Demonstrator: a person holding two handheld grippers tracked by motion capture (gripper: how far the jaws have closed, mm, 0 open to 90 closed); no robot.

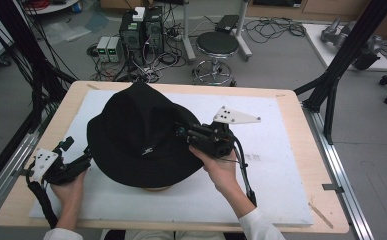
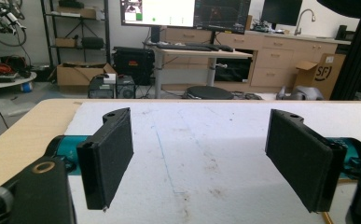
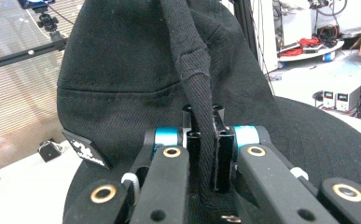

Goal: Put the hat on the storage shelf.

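From the high view, a black hat [image 1: 141, 137] is sitting on the white mat [image 1: 281, 165] covering the wooden surface [image 1: 306, 125], its brim spreading toward my side. I am holding my left hand-held gripper [image 1: 68, 165] just beside the hat's left brim edge, and my right hand-held gripper [image 1: 183, 132] is reaching onto the hat's right side.

In the left gripper view, my left hand-held gripper [image 2: 199, 156] is hanging over the bare white mat [image 2: 192, 140] with its two black jaws spread wide apart and nothing lying between them.

In the right gripper view, my right hand-held gripper [image 3: 205, 154] is pinching a raised fold [image 3: 194, 70] of the black hat [image 3: 122, 65]; the jaws are clamping close on the fabric, which is rising in a twisted ridge above them. A small tag [image 3: 86, 149] is sticking out at the hat's left.
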